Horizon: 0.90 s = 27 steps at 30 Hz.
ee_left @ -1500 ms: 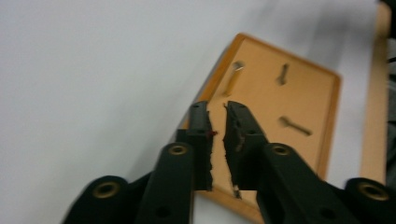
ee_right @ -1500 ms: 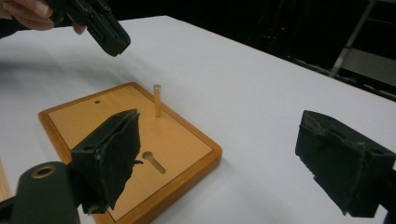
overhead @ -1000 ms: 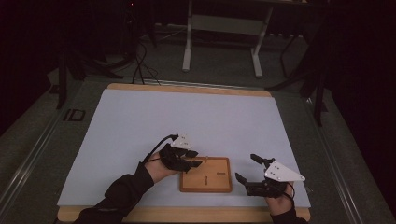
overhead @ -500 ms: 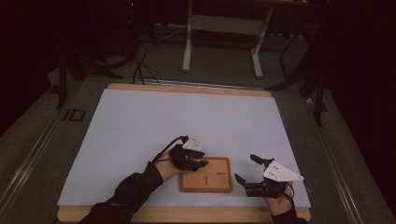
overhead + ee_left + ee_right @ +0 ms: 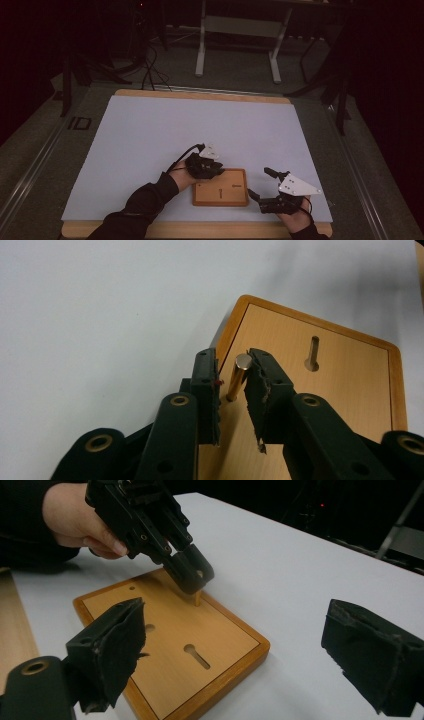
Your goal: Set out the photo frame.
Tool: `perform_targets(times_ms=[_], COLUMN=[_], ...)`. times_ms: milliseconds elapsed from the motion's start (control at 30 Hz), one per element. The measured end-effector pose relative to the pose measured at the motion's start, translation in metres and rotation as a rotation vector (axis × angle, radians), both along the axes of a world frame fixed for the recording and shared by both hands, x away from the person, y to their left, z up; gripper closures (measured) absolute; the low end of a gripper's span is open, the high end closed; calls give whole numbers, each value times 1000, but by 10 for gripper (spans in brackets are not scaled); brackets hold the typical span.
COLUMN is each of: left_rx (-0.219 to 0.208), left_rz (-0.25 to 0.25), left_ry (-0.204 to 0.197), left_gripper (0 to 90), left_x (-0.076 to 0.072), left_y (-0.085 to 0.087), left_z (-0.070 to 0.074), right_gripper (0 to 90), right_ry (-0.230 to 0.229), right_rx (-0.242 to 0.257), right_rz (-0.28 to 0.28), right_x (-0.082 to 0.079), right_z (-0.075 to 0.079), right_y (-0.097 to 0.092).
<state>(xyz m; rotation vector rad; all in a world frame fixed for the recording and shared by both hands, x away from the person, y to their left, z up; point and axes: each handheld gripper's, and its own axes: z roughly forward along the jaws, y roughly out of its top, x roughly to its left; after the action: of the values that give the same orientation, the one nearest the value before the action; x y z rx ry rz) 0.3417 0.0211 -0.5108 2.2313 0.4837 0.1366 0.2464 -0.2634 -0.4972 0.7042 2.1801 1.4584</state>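
The left gripper has moved onto the wooden board, its jaws just closing around the upright brass pin, near gripping; the right gripper waits wide open, empty.

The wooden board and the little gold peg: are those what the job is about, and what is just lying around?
In the job:
- wooden board
- gold peg, standing in the board
- left tongs, closing around the peg

Just around:
- right tongs, open, beside the board
- white table cover
- metal stand behind the table

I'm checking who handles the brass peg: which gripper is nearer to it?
Left. The left gripper straddles the brass peg standing in the wooden board; the right gripper waits open beside the board.
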Motion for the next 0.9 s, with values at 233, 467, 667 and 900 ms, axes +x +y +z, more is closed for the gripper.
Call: perform_targets(times_ms=[233,467,667,900], left_rx=[22,35,13,37], left_rz=[-13,-53,-82,-110], left_ry=[-10,17,78,137], left_gripper=[827,837,837,837], left_x=[0,7,17,28], left_y=[-6,-5,-3,-5], left_z=[1,3,3,6], right_gripper=[102,97,139,218], right_ry=[31,20,-78,-179], right_rx=[-27,-144,-289,-499], right_rz=[15,50,112,137], right_x=[0,-6,-27,-49], right_z=[-3,-6,-1,-5], right_y=[3,18,34,48])
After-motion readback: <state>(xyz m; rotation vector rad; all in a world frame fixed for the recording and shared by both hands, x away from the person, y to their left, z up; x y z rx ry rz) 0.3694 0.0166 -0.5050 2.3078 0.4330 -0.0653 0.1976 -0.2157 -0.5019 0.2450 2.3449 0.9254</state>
